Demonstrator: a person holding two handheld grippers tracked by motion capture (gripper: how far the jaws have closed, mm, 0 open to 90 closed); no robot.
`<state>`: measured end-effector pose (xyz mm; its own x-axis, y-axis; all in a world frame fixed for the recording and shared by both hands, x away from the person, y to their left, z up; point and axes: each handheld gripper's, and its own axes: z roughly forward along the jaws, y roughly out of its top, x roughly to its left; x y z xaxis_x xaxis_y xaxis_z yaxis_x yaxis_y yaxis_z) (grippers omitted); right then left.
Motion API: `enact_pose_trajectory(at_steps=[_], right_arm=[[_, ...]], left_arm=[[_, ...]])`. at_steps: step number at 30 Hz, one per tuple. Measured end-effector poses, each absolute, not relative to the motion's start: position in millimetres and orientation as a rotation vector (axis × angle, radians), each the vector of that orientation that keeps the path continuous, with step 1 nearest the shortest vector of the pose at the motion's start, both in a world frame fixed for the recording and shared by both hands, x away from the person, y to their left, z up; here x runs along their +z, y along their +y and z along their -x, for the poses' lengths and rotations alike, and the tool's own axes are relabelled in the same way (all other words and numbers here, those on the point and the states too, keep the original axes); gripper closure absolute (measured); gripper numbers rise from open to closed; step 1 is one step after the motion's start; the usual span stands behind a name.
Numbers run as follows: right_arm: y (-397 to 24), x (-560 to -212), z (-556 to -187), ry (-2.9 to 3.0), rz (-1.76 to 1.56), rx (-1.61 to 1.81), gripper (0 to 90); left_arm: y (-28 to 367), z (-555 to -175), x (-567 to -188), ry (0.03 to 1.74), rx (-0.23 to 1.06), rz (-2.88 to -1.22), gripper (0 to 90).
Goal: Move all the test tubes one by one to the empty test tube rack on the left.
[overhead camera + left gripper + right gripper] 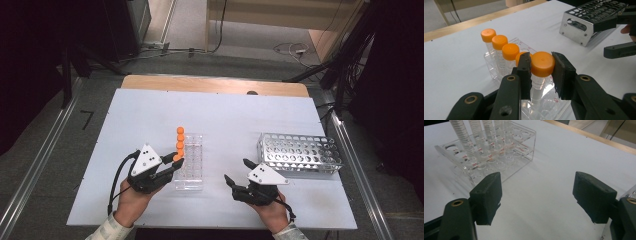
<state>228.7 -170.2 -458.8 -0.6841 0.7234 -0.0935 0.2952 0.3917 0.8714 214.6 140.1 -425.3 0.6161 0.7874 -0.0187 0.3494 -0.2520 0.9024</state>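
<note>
Tubes with orange caps stand in a row along the left side of the clear rack [190, 162], which sits mid-tabletop. I have the left gripper [541, 68] clamped on the cap of the nearest tube [542, 64] — whether I'm seating it or lifting it, I can't tell. The right gripper [537, 197] hangs spread and empty, near the front edge. The metal rack [299, 154] toward the right edge holds nothing, so most work looks ahead.
</note>
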Motion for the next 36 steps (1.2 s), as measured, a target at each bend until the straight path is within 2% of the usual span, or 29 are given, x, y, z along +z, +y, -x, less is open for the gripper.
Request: enact_pose_trajectory(at_steps=[11,15,21,33,36], right_arm=[[-168.6,-460.0,-228.7,2.197,-0.868,1.229,22.0],[-168.9,-459.6,-228.7,2.197,-0.873,1.230,22.0],[-168.9,-459.7,-228.5,2.197,-0.874,1.229,22.1],[-169.7,-459.4,-229.1,2.196,-0.873,1.231,22.0],[-170.2,-459.3,-229.1,2.195,-0.874,1.230,22.0]], left_arm=[[135.8,-214.7,-430.0,0.922,0.585,-1.856,69.2],[134.8,-215.8,-432.7,0.927,0.575,-1.862,65.2],[134.2,-215.0,-432.1,0.922,0.577,-1.858,64.1],[135.8,-215.8,-432.1,0.925,0.561,-1.840,51.5],[136.4,-216.3,-431.8,0.945,0.571,-1.826,43.8]])
